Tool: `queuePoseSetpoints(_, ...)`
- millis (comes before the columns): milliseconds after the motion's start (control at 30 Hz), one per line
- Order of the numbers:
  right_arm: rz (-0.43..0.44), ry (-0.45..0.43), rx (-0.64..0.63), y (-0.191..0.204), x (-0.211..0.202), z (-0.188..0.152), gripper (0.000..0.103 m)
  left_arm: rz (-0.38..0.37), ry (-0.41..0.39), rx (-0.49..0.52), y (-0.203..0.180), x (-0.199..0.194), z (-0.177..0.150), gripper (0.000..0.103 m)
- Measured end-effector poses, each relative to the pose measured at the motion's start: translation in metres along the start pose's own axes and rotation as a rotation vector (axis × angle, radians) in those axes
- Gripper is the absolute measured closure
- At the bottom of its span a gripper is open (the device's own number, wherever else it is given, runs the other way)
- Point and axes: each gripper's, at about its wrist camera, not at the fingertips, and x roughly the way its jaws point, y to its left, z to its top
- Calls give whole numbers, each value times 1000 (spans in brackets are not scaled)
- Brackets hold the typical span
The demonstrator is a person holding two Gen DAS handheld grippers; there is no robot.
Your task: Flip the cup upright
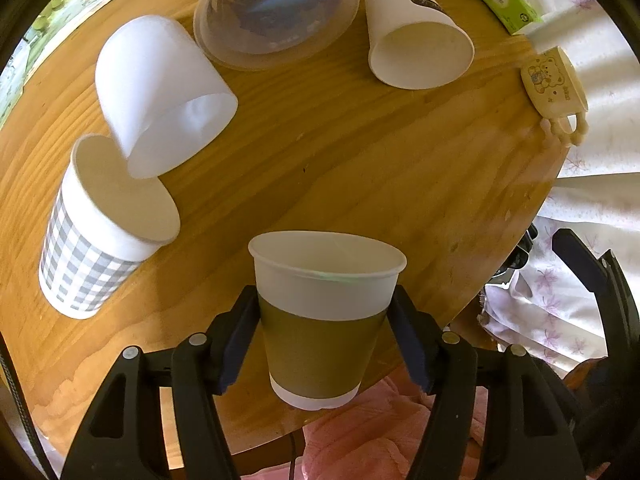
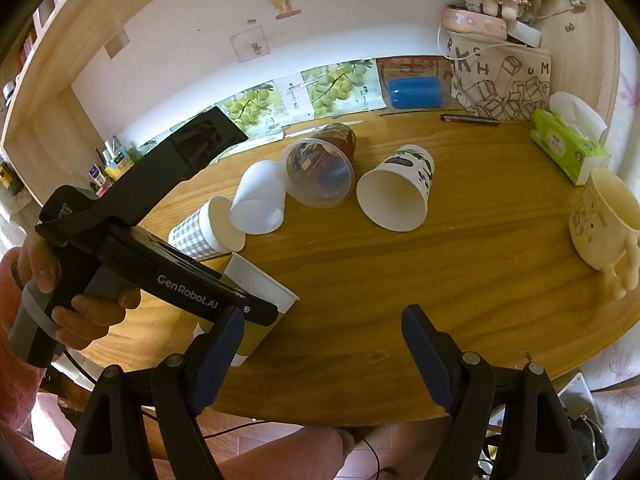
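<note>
My left gripper (image 1: 324,312) is shut on a white paper cup with a brown sleeve (image 1: 320,320), held mouth up over the near edge of the wooden table (image 1: 360,160). The same cup (image 2: 260,292) shows in the right wrist view, tilted behind the left gripper's body. My right gripper (image 2: 324,332) is open and empty above the table's near edge (image 2: 360,280). Other cups lie on their sides: a grey checked cup (image 1: 92,248), a plain white cup (image 1: 160,92), a leaf-print cup (image 1: 416,32) and a clear plastic cup (image 1: 276,8).
A cream bear mug (image 2: 604,224) stands upright at the table's right edge. A green tissue pack (image 2: 568,148), a printed cloth bag (image 2: 500,80) and a pen (image 2: 468,119) are at the back right. The wall runs behind the table.
</note>
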Motion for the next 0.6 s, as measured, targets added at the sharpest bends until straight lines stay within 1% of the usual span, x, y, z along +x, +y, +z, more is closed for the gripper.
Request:
queuePoseSetpoints(200, -4, -2, 20, -3, 1, 2, 21, -18, 18, -6, 7, 2, 1, 33)
queuePoseSetpoints(333, -5, -3, 29, -3, 0, 1, 21, -6, 32, 0, 5, 6, 2, 33)
queuePoseSetpoints(433, -9, 1, 34, -3, 1, 0, 21, -5, 37, -3, 5, 9, 2, 28)
queuePoseSetpoints(600, -15, 6, 45, -5, 1, -1, 21, -8, 31, -10, 4, 10, 4, 28)
